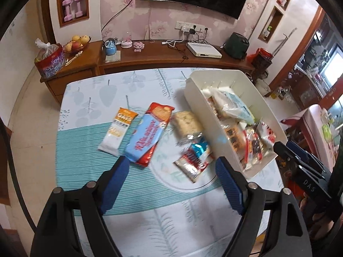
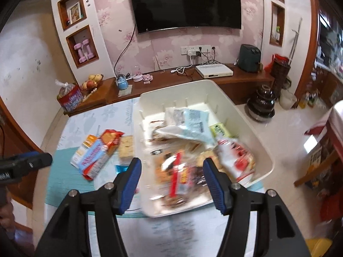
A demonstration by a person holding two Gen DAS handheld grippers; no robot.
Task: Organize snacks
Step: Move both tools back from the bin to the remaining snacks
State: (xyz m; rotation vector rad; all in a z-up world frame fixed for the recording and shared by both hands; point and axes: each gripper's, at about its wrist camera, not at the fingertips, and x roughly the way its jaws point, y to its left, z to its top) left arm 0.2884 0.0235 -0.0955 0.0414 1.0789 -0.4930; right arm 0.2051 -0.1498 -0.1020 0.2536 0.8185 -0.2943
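Oats bar (image 1: 117, 131): we find it left of centre in the left wrist view, an orange and white packet lying flat on the table (image 1: 85, 171).
Blue biscuit pack (image 1: 148, 135): just right of the oats bar, long, blue with red ends, lying aslant; its near end sits close to the left gripper's left-hand pad.
Clear-wrapped cracker (image 1: 187, 124): centre of that frame, between the blue pack and the bin wall, and somewhat blurred.
Red and silver packet (image 1: 193, 160): below the cracker, lower centre, directly ahead of the open claw; we judge it the likeliest next pick.
Left gripper (image 1: 171, 167): bottom of the frame, jaws spread wide with nothing between them, hanging above the table.
White bin (image 1: 263, 105): right half of the left wrist view, already heaped with mixed wrapped snacks.
Right gripper (image 2: 171, 169): bottom centre of the right wrist view, jaws likewise apart and empty, poised over the bin's near end; the contents there are smeared by motion.
Technique: we would lower the left claw so its pads straddle the short width of one packet, close only enough to pinch the wrapper, lift clear of the neighbours, and release inside the bin where the heap is lowest.
Hazard: slippery foil may slide free, and a careless approach may nudge the cracker.
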